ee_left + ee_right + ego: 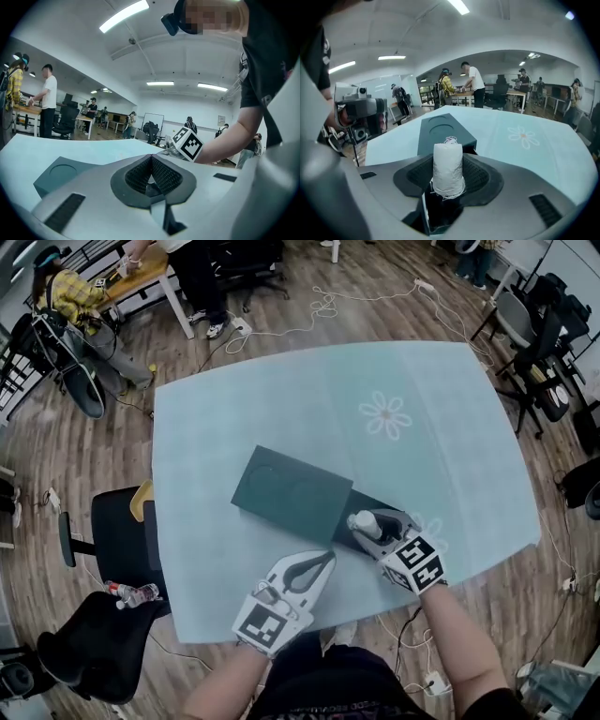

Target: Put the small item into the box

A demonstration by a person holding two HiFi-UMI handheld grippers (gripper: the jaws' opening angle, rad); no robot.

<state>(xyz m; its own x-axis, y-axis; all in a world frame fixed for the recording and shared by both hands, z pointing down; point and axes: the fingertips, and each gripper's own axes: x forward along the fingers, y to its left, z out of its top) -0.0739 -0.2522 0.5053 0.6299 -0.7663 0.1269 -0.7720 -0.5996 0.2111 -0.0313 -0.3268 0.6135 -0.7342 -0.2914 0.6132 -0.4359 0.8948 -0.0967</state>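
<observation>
Over teal table [422,362]: right gripper [367,523] tilts down, fingers clamping white spool [448,166]; left gripper [325,560] level, fingers together.

The tablecloth [281,399] is pale blue cloth, matt and smooth, with a flat printed flower [385,415] at 1 o'clock of the box [291,493]. The box is dark and matt, either card or plastic, and smooth, with shallow pressed rings on top. The spool [448,164] is wound white thread, fuzzy and rough, with loose strands at both ends. The left gripper [323,562] and right gripper [367,526] have smooth pale grey plastic shells with a soft sheen. Their pads [477,173] are dark, finely ribbed and rubbery-looking. The marker cube [417,565] carries matt black-and-white print. At 10 o'clock the floor [56,442] is wood planks with a mild sheen. At 8 o'clock a chair [117,526] is matt black.
</observation>
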